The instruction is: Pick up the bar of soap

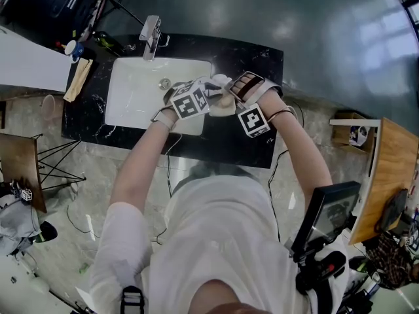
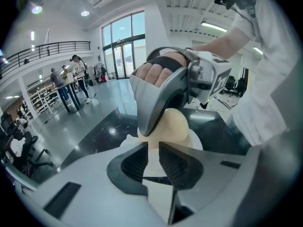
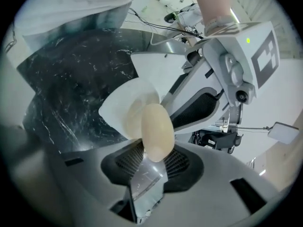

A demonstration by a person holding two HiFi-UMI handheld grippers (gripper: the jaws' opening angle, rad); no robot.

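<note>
Bar of soap and white soap dish pinched above the front rim of the sink.
Squeezed between the fingers of the right gripper: the near end of the cream soap, standing on edge. Clamped in the narrow gap between the fingers of the left gripper: the edge of the dish, just behind the soap, touching it or barely clear, impossible to tell. Grippers tip to tip over the sink's front rim. Faucet at the sink's far rim, black marble counter all around the sink.
</note>
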